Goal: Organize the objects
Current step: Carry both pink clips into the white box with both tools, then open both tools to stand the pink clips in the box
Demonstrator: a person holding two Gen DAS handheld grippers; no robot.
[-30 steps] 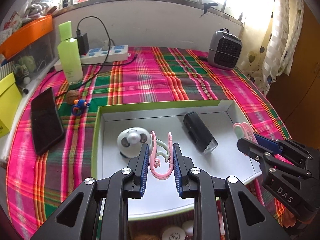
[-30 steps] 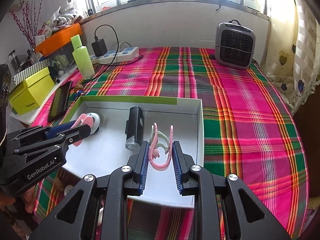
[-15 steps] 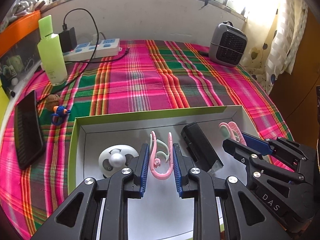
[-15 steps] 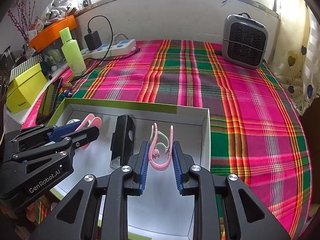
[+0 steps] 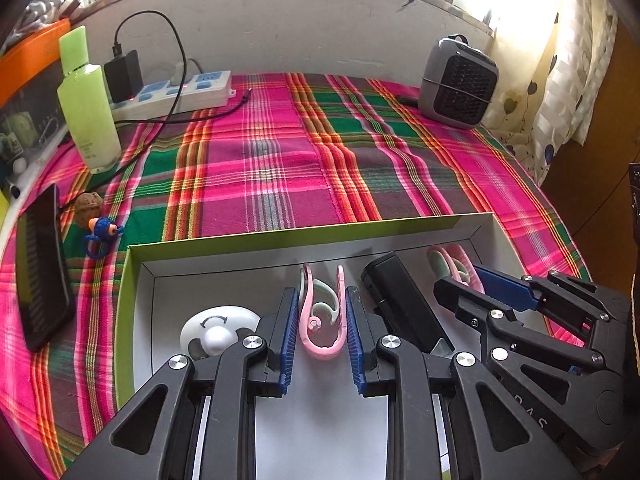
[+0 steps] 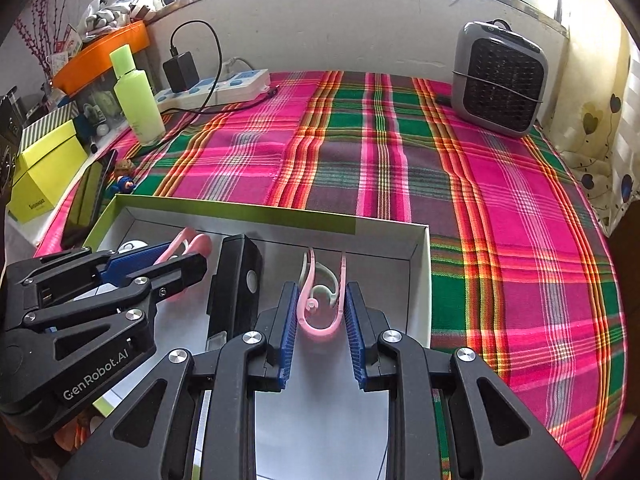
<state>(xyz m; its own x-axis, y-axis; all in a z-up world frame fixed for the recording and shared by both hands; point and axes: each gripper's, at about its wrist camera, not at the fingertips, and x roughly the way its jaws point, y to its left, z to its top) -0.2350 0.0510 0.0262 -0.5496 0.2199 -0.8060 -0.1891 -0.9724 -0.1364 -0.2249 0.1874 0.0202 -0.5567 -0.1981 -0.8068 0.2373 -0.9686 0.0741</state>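
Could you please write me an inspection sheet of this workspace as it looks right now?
Surface: plaid tablecloth, pink, green and red.
Job's things: green-rimmed box holds a black device and a white round gadget; each gripper carries a pink clip.
Clutter: green bottle, phone, small blue toy, grey heater, yellow box.
Grippers: left hand-held gripper and right hand-held gripper both shut on a clip, over the box.
Cables: black cable from charger on power strip.
Surroundings: window, curtain.
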